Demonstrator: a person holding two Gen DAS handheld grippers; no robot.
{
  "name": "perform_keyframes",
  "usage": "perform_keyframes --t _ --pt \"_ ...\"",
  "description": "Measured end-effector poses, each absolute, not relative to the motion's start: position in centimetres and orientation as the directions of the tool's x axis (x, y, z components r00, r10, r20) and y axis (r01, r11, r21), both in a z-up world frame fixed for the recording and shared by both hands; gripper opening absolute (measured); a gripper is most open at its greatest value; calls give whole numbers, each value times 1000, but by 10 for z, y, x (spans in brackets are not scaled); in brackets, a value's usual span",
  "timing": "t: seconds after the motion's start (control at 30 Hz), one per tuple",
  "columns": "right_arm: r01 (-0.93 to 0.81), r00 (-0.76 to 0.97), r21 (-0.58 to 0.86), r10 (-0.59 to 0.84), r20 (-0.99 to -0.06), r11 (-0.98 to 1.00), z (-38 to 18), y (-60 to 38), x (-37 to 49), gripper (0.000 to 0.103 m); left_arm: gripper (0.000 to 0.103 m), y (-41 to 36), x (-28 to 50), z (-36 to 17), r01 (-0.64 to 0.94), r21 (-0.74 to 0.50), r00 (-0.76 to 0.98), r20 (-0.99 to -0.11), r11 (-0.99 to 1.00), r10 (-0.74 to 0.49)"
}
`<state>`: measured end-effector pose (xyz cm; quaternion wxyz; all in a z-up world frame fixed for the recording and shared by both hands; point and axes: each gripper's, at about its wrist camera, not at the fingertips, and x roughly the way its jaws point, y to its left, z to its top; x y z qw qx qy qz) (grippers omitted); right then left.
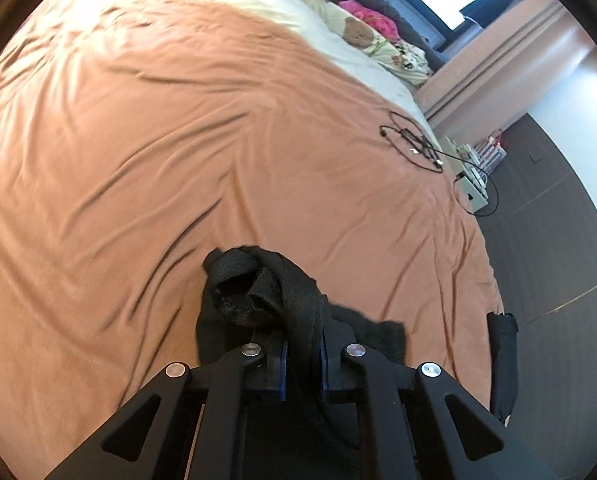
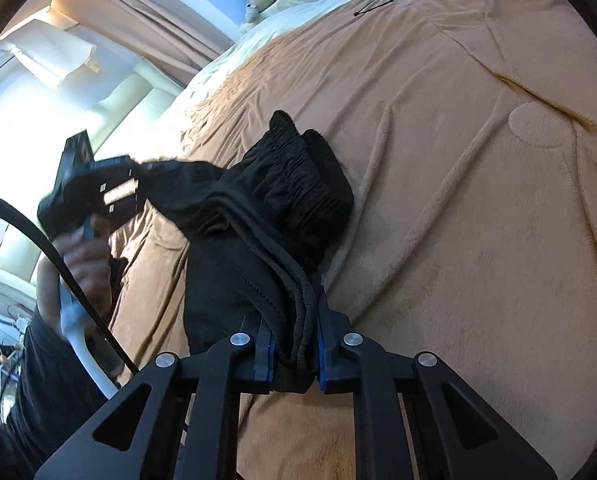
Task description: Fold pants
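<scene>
At 6 o'clock in each wrist view, the left tool (image 1: 302,364) and right tool (image 2: 294,360) are each clenched on the black pants (image 2: 266,216), which bunch just above the orange blanket (image 1: 138,140) on the bed; a cable (image 1: 414,140) lies farther off at 2 o'clock.

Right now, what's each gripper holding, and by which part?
Both hold the black pants. The right gripper clamps bunched fabric just behind the elastic waistband. The left gripper pinches another bunched fold; which part cannot be told.

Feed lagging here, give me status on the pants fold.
Left hand-held gripper shut on pants. Right hand-held gripper shut on waistband bunch. Cable far up bed, clear.
</scene>
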<state>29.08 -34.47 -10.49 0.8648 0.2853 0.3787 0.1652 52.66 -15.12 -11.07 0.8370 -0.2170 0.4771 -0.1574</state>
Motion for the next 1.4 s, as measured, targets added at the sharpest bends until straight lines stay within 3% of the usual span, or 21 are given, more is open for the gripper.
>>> perform_keyframes --t 0.4,0.47,0.53,0.6,1.1,1.2,1.33,1.4 --pt "-99 642 671 562 -521 735 -118 -352 270 6 15 -215 566 -106 131 -469 438 -763 873 -475" --pt "-101 640 675 567 -519 731 -120 -354 268 6 30 -225 569 -106 146 -443 432 -776 885 -460" --pt "-97 640 675 565 -520 731 -121 -357 268 5 60 -228 566 -104 165 -439 447 -765 883 -464" --pt "-90 643 682 565 -518 726 -122 -361 268 6 70 -227 561 -100 181 -442 468 -747 878 -473" --pt "-43 656 719 563 -503 693 -134 -373 247 5 70 -161 503 -146 103 -419 398 -813 902 -424" --pt "-32 669 698 534 -517 715 -128 -376 243 14 70 -152 486 -158 93 -435 374 -819 896 -436" --pt "-14 697 653 476 -537 758 -113 -378 239 50 70 -144 467 -167 80 -464 354 -814 882 -460" --pt "-25 712 652 471 -521 758 -104 -380 239 51 70 -140 459 -171 70 -486 342 -809 871 -479"
